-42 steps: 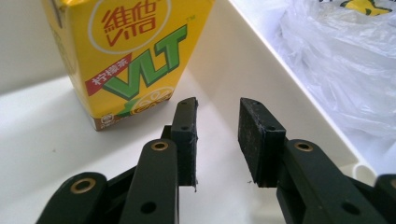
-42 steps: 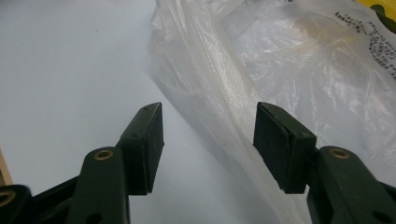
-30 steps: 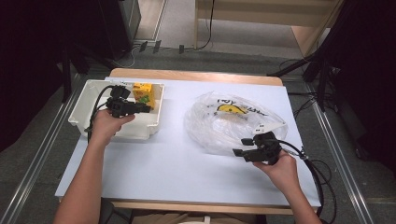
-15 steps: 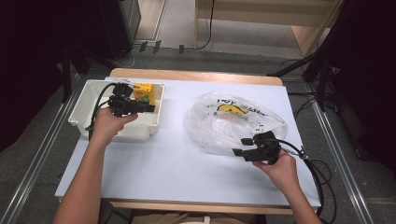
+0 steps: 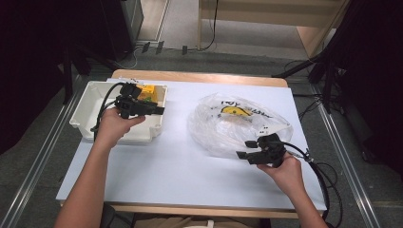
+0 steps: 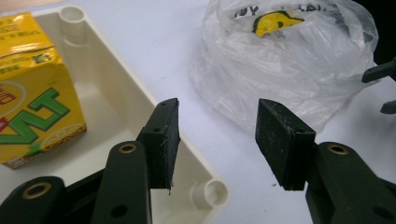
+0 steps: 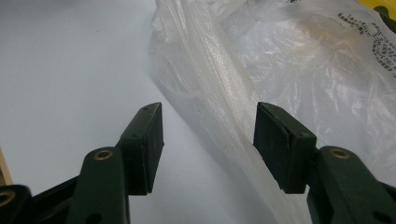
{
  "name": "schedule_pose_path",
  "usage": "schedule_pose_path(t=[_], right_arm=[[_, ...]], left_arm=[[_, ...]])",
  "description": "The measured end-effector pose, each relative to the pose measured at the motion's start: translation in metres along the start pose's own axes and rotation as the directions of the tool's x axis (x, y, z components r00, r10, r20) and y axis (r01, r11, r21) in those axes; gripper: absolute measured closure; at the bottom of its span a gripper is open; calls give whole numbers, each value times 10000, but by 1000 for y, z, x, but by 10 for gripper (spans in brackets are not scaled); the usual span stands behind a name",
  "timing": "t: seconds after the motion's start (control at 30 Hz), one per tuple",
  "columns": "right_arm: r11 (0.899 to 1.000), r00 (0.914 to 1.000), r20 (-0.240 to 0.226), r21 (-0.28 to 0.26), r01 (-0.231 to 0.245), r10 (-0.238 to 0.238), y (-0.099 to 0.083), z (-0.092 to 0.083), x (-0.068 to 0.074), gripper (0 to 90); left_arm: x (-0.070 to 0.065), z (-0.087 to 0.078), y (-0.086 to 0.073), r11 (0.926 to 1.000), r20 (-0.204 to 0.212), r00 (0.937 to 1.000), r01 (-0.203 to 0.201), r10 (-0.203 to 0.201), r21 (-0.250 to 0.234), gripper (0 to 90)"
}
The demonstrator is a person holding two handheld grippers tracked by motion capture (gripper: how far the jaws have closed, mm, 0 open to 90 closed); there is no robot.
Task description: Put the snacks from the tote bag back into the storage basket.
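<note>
We hold the left gripper (image 5: 151,109) over the right rim of the white tray (image 5: 88,102) at the far left of the table (image 5: 166,175), its jaws spread with nothing between them. In the tray's far right corner stands a yellow drink carton (image 6: 30,88), just to the left of the jaws in the left gripper view. We judge it light, stiff and a little crushable, with glossy faces that may slip, so we would take it across two flat opposite sides, low on the body, with gentle pressure. The right gripper (image 5: 247,152) sits at the near edge of the clear plastic bag (image 5: 237,126) on the right of the table, jaws likewise apart and empty. The bag looks limp, thin and slippery. We would pinch a gathered fold of film near its rim instead of the flat skin. What lies inside it we cannot tell.
</note>
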State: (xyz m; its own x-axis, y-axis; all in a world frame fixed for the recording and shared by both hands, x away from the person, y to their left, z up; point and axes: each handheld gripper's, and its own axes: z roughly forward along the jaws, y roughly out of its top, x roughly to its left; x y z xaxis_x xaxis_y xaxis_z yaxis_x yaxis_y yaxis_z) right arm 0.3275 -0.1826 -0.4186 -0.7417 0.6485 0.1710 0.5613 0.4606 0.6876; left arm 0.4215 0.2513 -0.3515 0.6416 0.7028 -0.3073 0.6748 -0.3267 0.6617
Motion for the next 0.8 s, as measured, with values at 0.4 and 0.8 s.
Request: schedule_pose_path(t=[0.4, 0.8], right_arm=[[10000, 10000, -8, 7, -11, 11, 0, 0, 0, 440], [10000, 10000, -15, -12, -6, 6, 0, -1, 1, 440]], left_arm=[[-17, 5, 6, 9997, 258, 9995, -197, 194, 113, 488], [-37, 14, 11, 9975, 456, 9969, -658, 646, 262, 481]])
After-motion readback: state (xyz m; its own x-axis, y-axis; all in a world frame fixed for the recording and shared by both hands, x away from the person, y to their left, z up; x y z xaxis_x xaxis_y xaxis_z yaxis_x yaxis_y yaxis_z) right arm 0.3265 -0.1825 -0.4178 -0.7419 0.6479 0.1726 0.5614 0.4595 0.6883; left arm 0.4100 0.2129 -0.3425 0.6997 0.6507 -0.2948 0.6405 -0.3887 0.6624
